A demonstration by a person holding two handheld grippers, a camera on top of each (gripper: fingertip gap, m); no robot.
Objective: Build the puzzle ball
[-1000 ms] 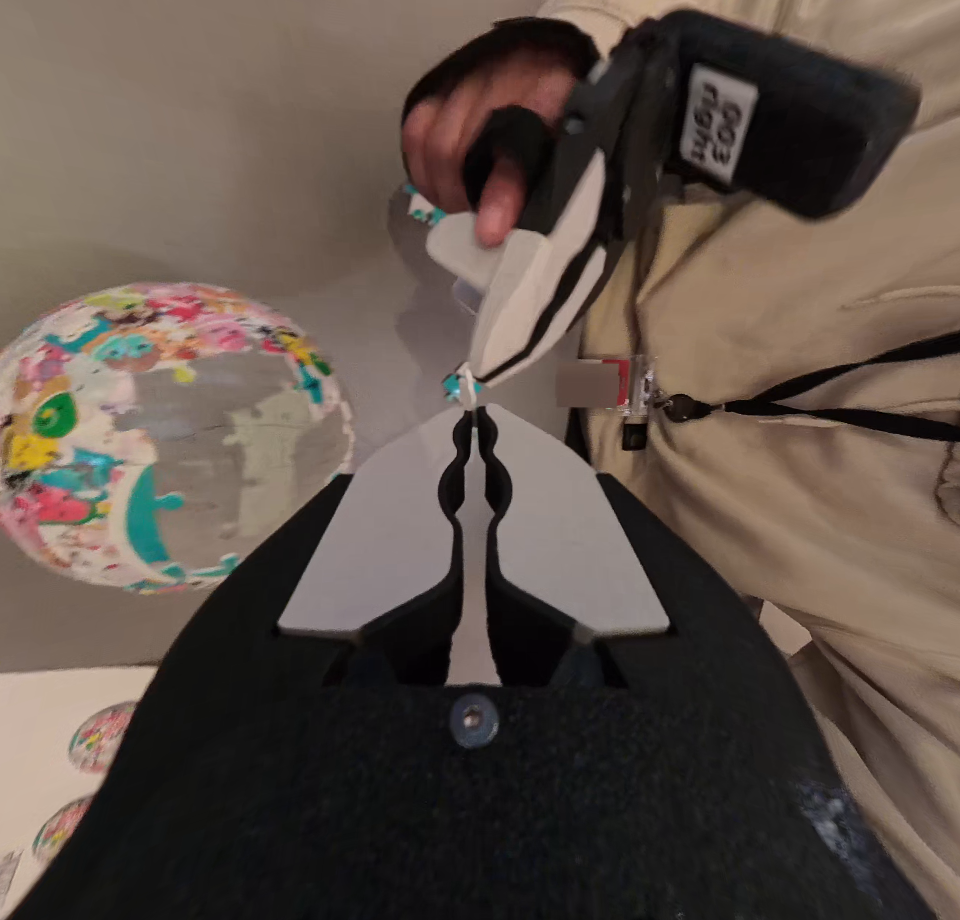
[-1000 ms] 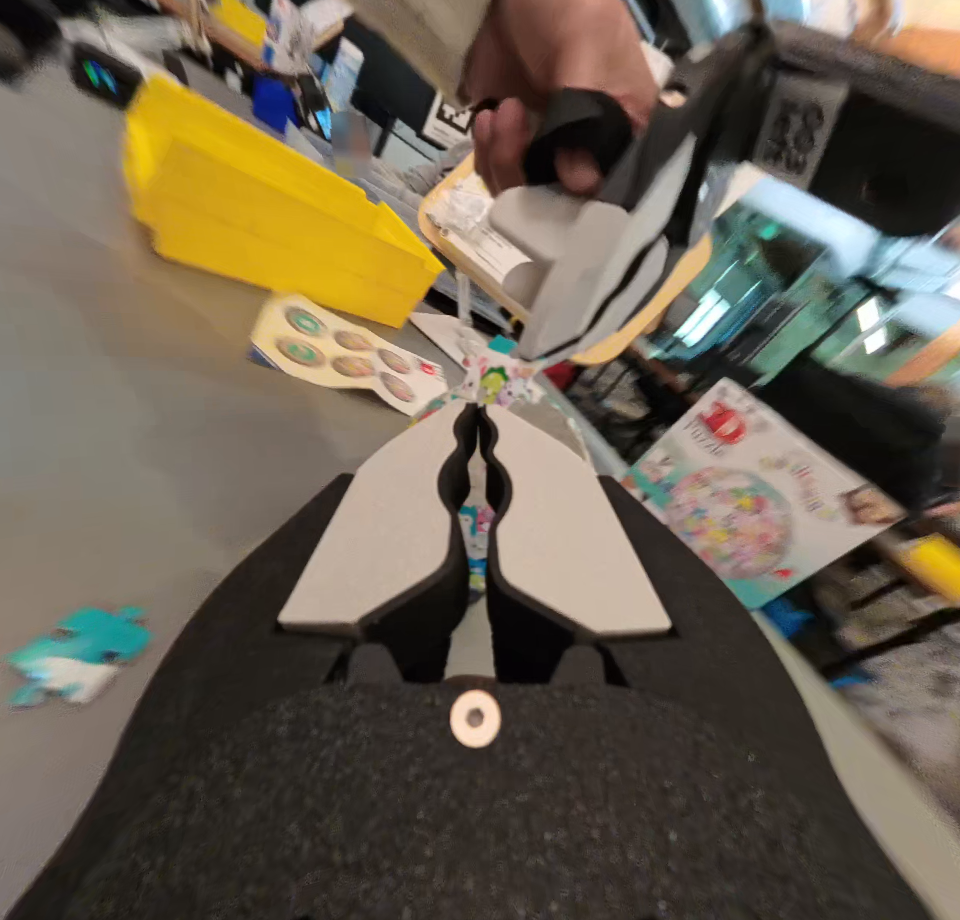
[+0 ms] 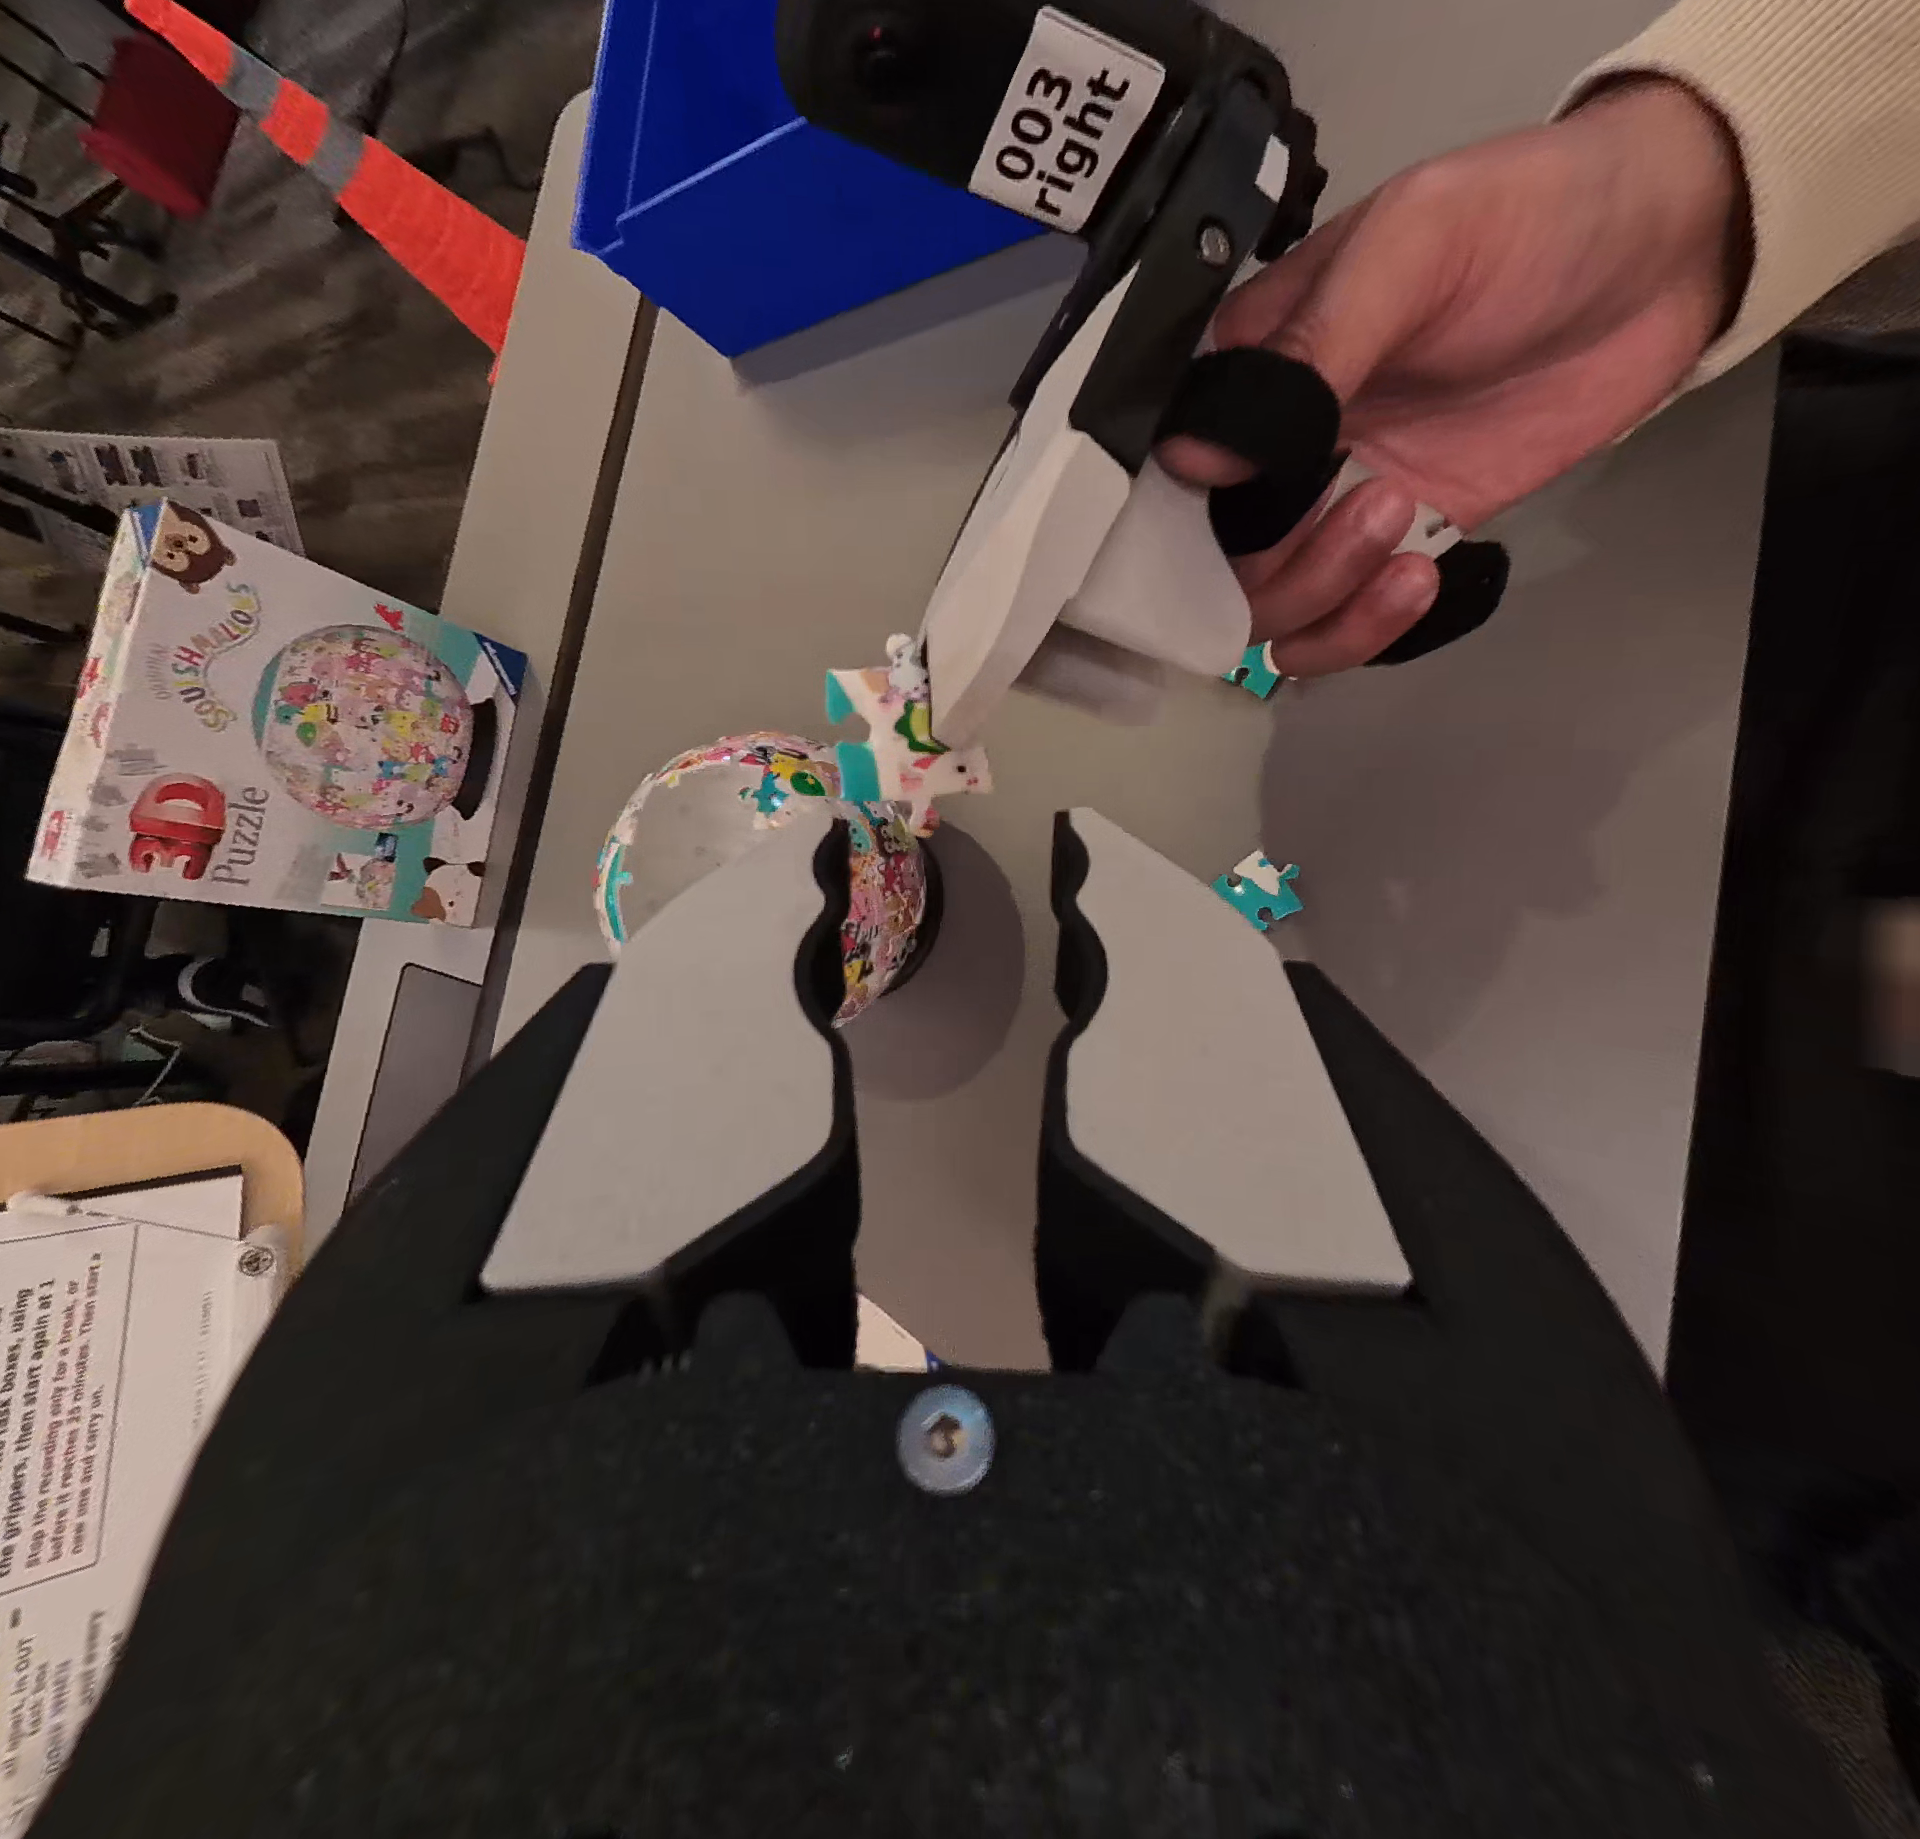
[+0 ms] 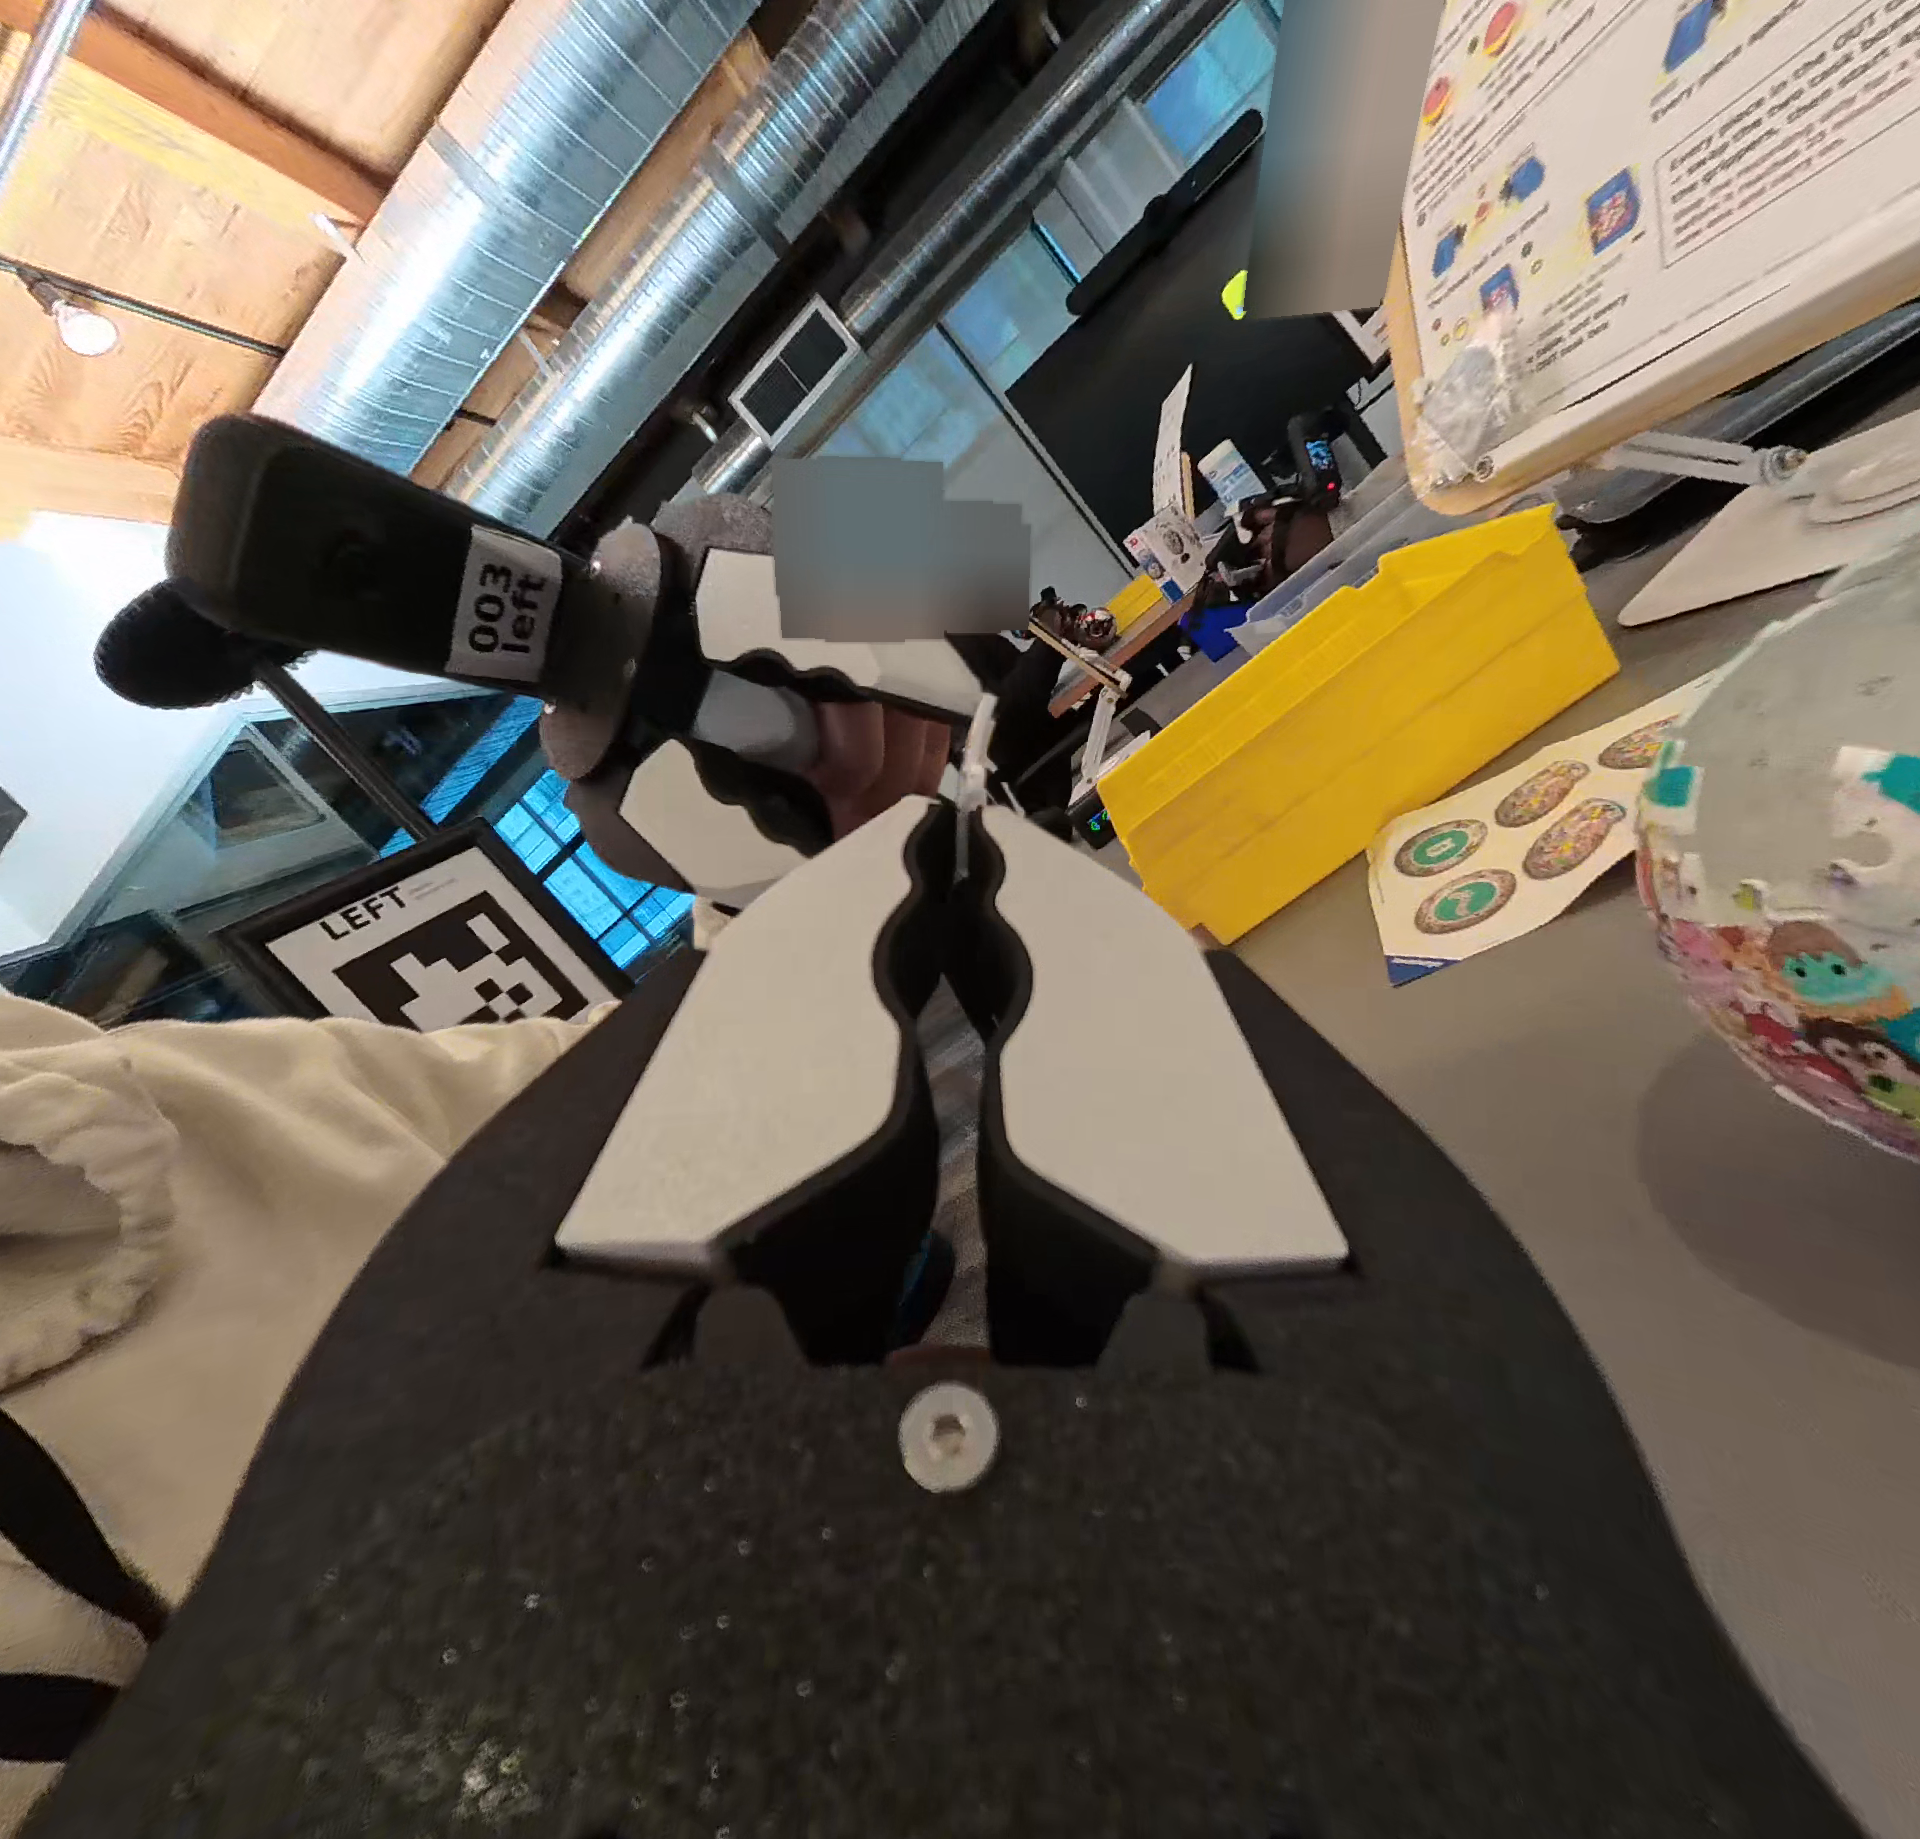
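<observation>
The partly built puzzle ball point(image 3: 727, 833) is colourful with a bare grey gap and stands on a black base on the grey table point(image 3: 1455, 958). My left gripper point(image 3: 945, 833) is open and empty, above the ball. My right gripper point(image 3: 951, 724) is shut on a cluster of joined puzzle pieces point(image 3: 883, 740) and holds it just over the top of the ball. In the right wrist view the right gripper point(image 4: 961, 823) pinches the pieces point(image 4: 971, 761) edge-on. The ball point(image 4: 1787, 906) is at the right edge there. The left gripper's spread fingers point(image 4: 852, 662) show beyond.
Two loose teal pieces point(image 3: 1257, 885) point(image 3: 1252, 669) lie on the table right of the ball. A blue bin point(image 3: 790, 179) stands at the far end. The puzzle box point(image 3: 281, 729) lies left, off the table. A yellow bin point(image 4: 1351, 709) and a printed sheet point(image 4: 1507, 854) sit beyond the ball. My two grippers' fingertips are within a few centimetres of each other.
My left gripper has opened and let go of the pieces that both grippers held tip to tip. The right gripper keeps them. Both views have swung, and the pieces are now over the ball.
</observation>
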